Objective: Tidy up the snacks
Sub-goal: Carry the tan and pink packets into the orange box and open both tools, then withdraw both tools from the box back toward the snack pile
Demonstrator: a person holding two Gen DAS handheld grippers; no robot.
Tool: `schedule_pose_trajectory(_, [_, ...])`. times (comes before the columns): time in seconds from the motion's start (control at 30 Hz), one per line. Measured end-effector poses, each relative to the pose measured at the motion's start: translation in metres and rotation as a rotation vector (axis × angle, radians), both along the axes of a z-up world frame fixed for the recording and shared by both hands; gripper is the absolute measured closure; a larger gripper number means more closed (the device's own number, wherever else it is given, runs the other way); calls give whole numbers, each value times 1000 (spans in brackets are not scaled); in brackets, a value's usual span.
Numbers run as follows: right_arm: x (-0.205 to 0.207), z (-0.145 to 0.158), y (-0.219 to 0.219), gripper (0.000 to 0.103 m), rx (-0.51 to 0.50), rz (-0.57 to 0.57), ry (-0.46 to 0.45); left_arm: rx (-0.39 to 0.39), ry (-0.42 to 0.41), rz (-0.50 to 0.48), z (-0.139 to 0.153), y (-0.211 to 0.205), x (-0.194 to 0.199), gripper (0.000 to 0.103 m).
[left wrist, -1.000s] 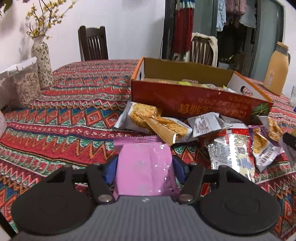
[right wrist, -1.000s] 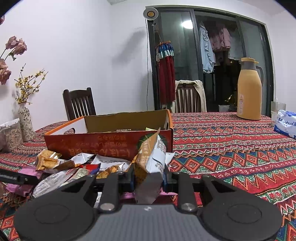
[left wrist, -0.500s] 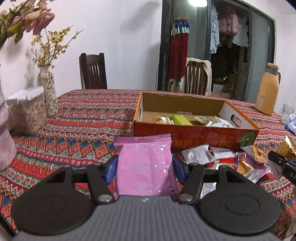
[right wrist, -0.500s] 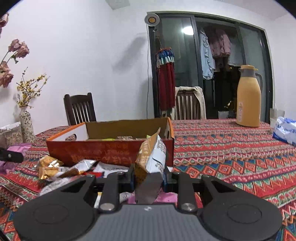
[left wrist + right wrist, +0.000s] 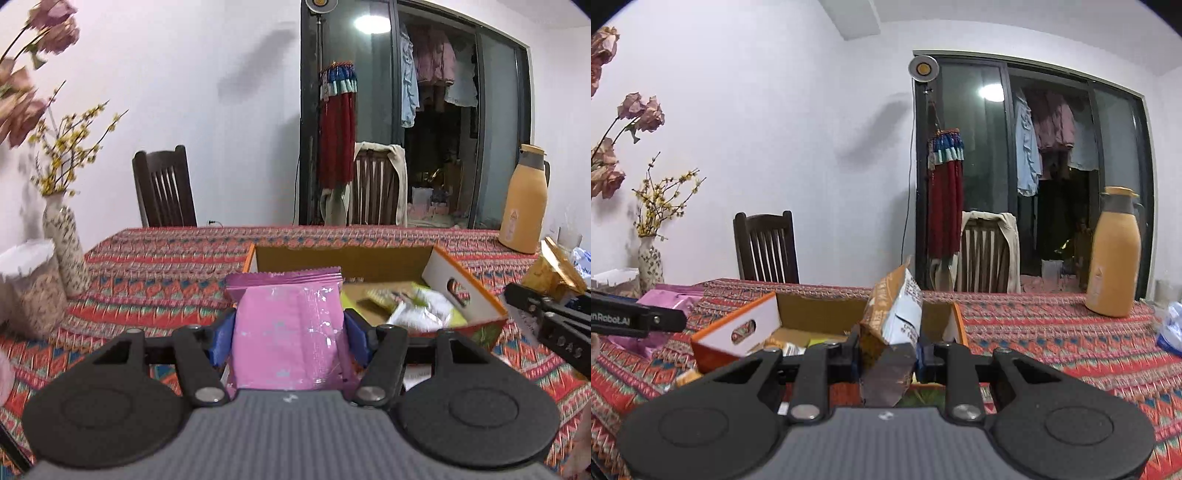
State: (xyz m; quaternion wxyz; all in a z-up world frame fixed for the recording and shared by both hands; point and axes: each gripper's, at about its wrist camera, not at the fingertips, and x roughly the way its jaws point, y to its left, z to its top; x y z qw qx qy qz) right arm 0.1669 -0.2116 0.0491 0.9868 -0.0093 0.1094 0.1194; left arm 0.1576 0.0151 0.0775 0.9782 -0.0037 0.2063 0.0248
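Patterned tablecloth [image 5: 177, 258] fills mid-frame. Open cardboard box [image 5: 465, 291] sits centre-right, snacks loose inside. My left gripper [image 5: 290, 328] pinches a pink packet [image 5: 288, 332] at lower centre; my right gripper [image 5: 888, 349] clamps an orange-and-white packet [image 5: 895, 314], tilted, before the box.

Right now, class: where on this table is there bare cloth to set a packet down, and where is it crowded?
Free: the tablecloth between the vase and the cardboard box; also between the box and the flask. Crowded: inside the box, where snacks already lie.
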Motion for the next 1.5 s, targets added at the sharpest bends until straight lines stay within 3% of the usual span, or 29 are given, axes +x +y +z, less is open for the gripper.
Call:
schedule_pose_trajectory(0.27, [62, 16, 23, 78, -46, 22, 18, 8, -37, -2, 15, -12, 46, 40])
schedule_pose_trajectory(0.53, [122, 0, 24, 78, -5, 11, 82, -2, -29, 21, 1, -16, 102, 40])
schedule_pose_trajectory(0.67, [129, -11, 21, 78, -6, -2, 108, -2, -3, 30, -21, -11, 116, 40])
schedule_pose_trajectory(1.0, [129, -22, 27, 75, -32, -8, 136, 5, 41, 51, -38, -7, 127, 40])
schedule_pose_trajectory(1.03, [128, -22, 27, 70, -33, -15, 132, 0, 37, 57, -38, -6, 126, 34])
schedule_pose_trajectory(1.07, [126, -22, 27, 54, -31, -18, 131, -7, 28, 61, -37, -5, 124, 29])
schedule_pose_trajectory(1.1, [126, -21, 27, 43, -28, -23, 130, -15, 12, 66, -35, -4, 121, 16])
schedule_pose_trajectory(1.13, [125, -21, 26, 17, -25, -33, 128, -22, -10, 76, -32, -3, 117, 5])
schedule_pose_trajectory(1.17, [124, -21, 25, 0, -22, -47, 121, -27, -31, 85, -30, -1, 113, 0])
schedule_pose_trajectory(1.27, [119, -18, 19, 0, 2, -65, 91, -47, -73, 90, -24, 0, 106, 0])
schedule_pose_trajectory(1.5, [118, -16, 15, 0, 19, -72, 89, -58, -76, 90, -23, 1, 105, 0])
